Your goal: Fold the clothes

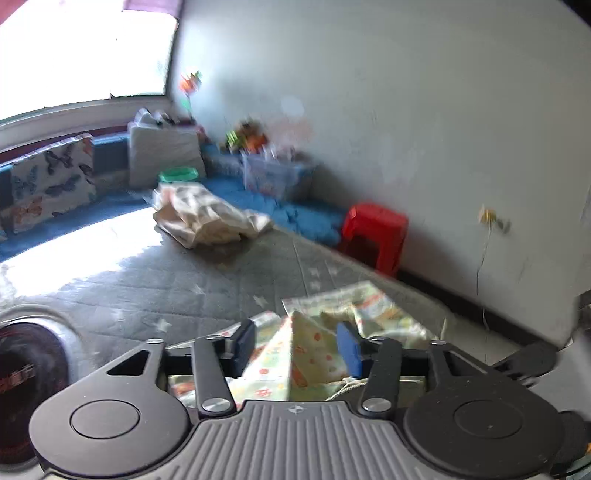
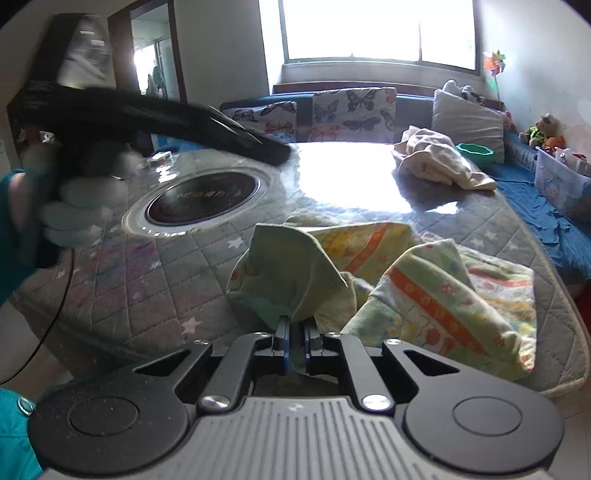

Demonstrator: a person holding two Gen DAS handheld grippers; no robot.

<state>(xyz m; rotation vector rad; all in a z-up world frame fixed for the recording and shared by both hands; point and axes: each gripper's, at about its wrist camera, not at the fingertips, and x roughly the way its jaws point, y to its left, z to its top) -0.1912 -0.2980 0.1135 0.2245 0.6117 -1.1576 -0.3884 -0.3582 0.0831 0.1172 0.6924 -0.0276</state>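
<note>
Closest in, the right gripper point(image 2: 295, 341) is clenched on a pinch of the patterned garment point(image 2: 436, 291), its blue pads pressed together with green cloth squeezed between them and rising in a peak just ahead. The left gripper point(image 1: 295, 349) stands released, jaws wide apart, with a raised fold of the same garment between its blue pads point(image 1: 349, 347); whether either pad touches the cloth is hard to say, as that view is blurred. The garment, pale green with orange bands and small flowers, lies crumpled on the near part of the quilted grey table cover point(image 2: 140, 295), close to the table's right edge. To its left a round inset cooktop point(image 2: 201, 201) sits in the table. In the right wrist view, a gloved hand point(image 2: 74, 210) in a teal sleeve grips the left tool. Farther on, a cream bundle of cloth point(image 2: 439, 158) rests near a green bowl point(image 2: 474, 151). Beyond stand butterfly cushions point(image 2: 352, 110) along a blue bench beneath the bright window point(image 2: 376, 29), and a red stool point(image 1: 373, 232) stands by the wall.
</note>
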